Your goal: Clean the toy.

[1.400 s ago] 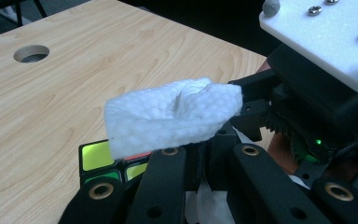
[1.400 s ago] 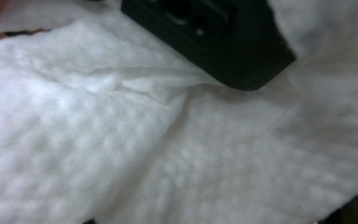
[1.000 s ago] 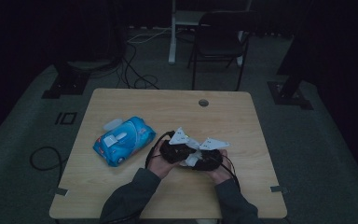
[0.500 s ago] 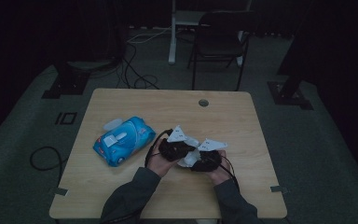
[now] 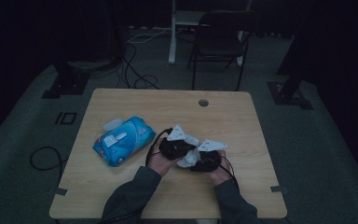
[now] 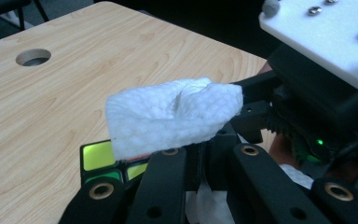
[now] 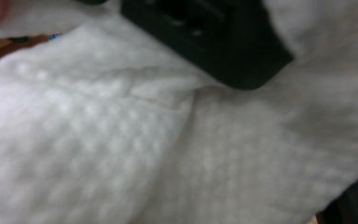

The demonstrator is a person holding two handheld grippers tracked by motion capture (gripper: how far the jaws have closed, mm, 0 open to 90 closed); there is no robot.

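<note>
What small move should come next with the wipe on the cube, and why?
Probably rub the wipe sideways across the top of the cube. The right tool pinches the wipe's end, and the wipe already lies over the cube, which the left tool grips. Green squares stay uncovered at one edge, so that part seems not yet wiped.

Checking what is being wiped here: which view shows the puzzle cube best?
The left gripper view: the puzzle cube shows yellow-green squares in a black frame, between the left gripper's jaws and half covered by the white wipe. In the high view the hands and wipe hide it. The right gripper view is mostly wipe.
</note>
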